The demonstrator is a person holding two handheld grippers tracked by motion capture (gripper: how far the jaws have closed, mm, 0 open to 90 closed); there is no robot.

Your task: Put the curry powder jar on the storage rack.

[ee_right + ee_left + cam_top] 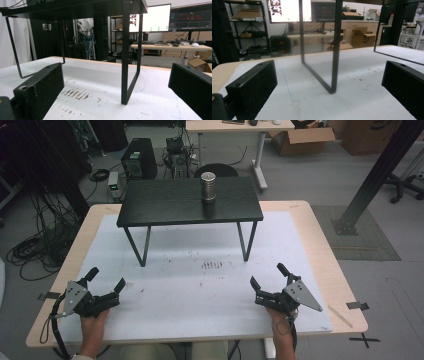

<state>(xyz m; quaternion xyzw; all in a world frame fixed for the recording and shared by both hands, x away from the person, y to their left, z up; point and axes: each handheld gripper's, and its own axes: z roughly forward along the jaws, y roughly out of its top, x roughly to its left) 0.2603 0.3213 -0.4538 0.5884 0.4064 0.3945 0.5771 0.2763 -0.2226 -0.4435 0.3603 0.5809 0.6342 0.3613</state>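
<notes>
A metal cylinder stands upright on a small black table set on the white mat. My left gripper rests open near the mat's front left, held by a hand. At the front right my right gripper is also open, nothing between its jaws. The left gripper view has the black table's left leg frame ahead between the wide-apart fingers. The right gripper view looks at the right leg frame past its own fingers.
Rust-coloured marks stain the mat below the black table. The mat lies on a wooden tabletop. Beyond are a computer tower, cables, a desk, cardboard boxes and a black post.
</notes>
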